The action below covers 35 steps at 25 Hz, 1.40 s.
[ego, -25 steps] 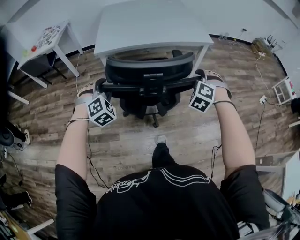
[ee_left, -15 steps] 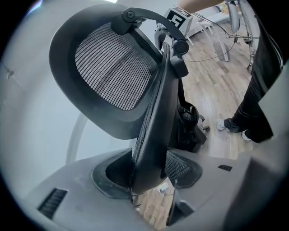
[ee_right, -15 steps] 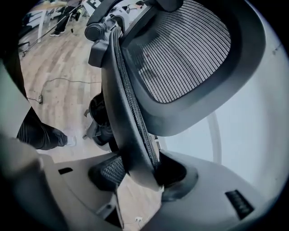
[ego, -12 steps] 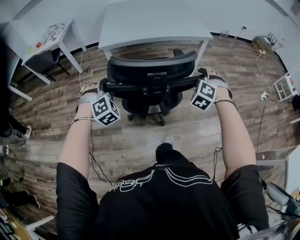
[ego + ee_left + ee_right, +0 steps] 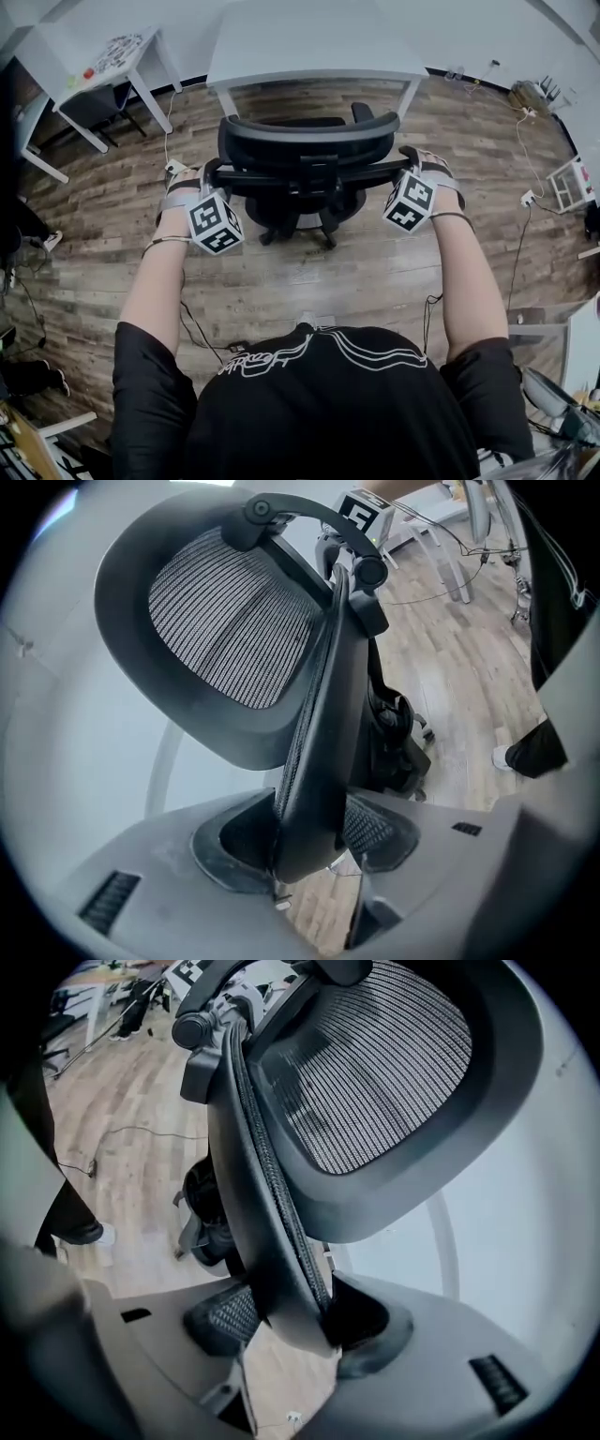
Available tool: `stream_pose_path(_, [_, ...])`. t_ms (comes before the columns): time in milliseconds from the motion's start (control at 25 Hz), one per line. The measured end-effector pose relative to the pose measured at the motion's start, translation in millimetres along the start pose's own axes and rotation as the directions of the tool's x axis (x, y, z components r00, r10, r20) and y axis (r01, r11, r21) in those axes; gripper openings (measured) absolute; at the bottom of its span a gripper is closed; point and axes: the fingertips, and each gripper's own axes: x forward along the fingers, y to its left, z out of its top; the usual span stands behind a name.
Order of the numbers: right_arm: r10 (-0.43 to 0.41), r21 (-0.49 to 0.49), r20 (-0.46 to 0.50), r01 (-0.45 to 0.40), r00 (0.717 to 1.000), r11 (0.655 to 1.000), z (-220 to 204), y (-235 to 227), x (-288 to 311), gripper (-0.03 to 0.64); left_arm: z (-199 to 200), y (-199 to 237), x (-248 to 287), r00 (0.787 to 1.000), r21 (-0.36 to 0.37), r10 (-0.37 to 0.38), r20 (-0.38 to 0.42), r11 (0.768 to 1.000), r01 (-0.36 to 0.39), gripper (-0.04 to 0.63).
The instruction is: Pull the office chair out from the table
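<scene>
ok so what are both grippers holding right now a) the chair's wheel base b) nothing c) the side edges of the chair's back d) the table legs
c: the left gripper and the right gripper each have an edge of the chair back pinched between their jaws.

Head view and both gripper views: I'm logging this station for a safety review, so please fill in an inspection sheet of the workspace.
Surface: wood-plank floor.
Job's things: black mesh office chair stands in front of the white table, not under its top.
Clutter: small items by the far wall at the right, too small to tell.
Grippers: left gripper and right gripper each clamp a side edge of the chair's backrest.
Cables: thin cables hang from both forearms; another runs across the floor to a white socket block.
Surroundings: white side table at upper left, white rack at right.
</scene>
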Motion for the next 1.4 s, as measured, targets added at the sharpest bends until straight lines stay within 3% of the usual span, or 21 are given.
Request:
stream_pose_path(560, [-0.004, -0.009, 0.050, 0.004, 0.999, 1.000, -13.7, 32.9, -53.2, 0.232, -1.9, -42.7, -58.2, 0.996, -0.014, 0.042, -0.082, 0.999, -0.043, 0.195])
stream_pose_path(1400, [-0.022, -0.017, 0.085, 0.023, 0.996, 1.000, -52.7, 112.0, -155.0, 0.232, 4.8, -124.9, -160.4, 0.992, -0.020, 0.094, -0.085, 0.995, -0.096, 0.195])
